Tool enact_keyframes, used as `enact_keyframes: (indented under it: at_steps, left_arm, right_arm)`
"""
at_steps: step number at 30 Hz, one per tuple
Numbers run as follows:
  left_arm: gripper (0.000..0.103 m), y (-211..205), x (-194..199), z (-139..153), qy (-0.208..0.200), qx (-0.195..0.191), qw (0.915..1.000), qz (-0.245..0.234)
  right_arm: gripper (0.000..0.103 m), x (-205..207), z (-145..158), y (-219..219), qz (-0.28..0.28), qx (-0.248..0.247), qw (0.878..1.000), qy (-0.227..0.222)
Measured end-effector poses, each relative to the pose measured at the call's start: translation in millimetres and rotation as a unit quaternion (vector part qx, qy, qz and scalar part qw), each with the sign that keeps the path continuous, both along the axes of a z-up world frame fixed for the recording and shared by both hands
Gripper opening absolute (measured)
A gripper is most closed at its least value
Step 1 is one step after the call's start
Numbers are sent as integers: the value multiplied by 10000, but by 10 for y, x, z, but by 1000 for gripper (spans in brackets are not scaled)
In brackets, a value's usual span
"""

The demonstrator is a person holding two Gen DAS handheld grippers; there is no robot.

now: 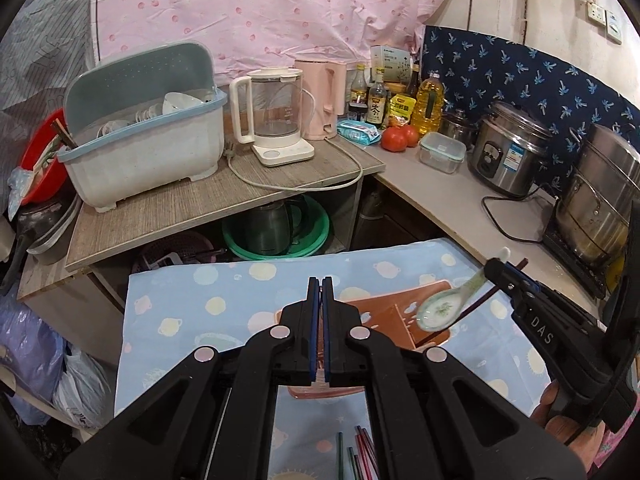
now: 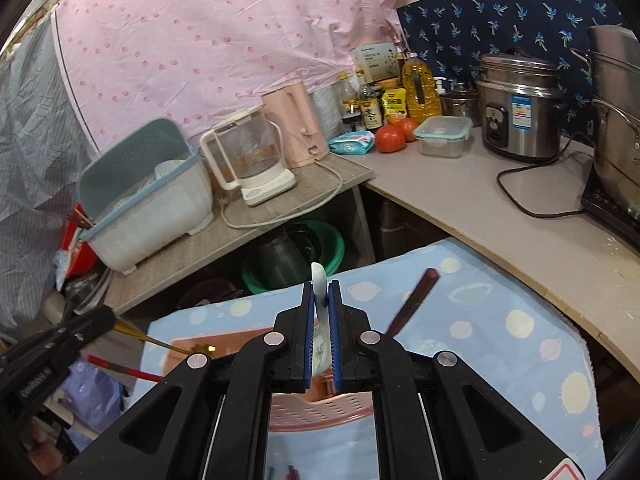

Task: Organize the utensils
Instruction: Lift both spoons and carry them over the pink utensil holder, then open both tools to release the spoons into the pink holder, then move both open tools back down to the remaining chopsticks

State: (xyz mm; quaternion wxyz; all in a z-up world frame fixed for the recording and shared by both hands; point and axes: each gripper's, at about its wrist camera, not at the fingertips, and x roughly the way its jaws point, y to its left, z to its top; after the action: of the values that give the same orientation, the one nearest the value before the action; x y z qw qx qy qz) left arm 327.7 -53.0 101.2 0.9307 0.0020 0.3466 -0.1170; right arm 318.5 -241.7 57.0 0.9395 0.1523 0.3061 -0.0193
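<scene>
The right hand-held gripper (image 2: 322, 296) clamps a white ceramic spoon (image 1: 440, 307) and a dark chopstick (image 2: 412, 302) above a pink utensil tray (image 1: 384, 300), largely hidden beneath the jaws on the patterned cloth (image 2: 500, 320). The left hand-held gripper (image 2: 102, 318), angled downward, is closed on a gold spoon (image 2: 172, 346) and a red chopstick (image 2: 124, 368), though its own camera shows neither. More chopsticks (image 1: 362, 454) lie cut off below.
</scene>
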Motion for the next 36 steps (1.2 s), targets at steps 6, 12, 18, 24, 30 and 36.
enact_keyframes:
  at_steps: [6, 12, 18, 24, 30, 36]
  left_arm:
    - [1, 90, 40, -77, 98, 8, 9998, 156]
    - [4, 101, 70, -156, 242, -65, 9995, 193]
    - [33, 139, 8, -145, 234, -175, 9992, 255]
    - [33, 181, -122, -125, 249, -258, 9990, 267]
    - [33, 232, -437, -82, 197, -360, 9989, 211]
    - [33, 229, -923, -288, 460, -410, 9981, 15]
  right_arm:
    - [7, 90, -185, 27, 68, -10, 9997, 232]
    - [16, 65, -202, 56, 55, 9, 9998, 192]
    - [19, -51, -117, 33, 49, 59, 9999, 105]
    - [19, -258, -66, 61, 104, 109, 9999, 62]
    - [21, -649, -95, 127, 232, 171, 9995, 109]
    - [21, -1183, -321, 180, 353, 348, 9981, 374]
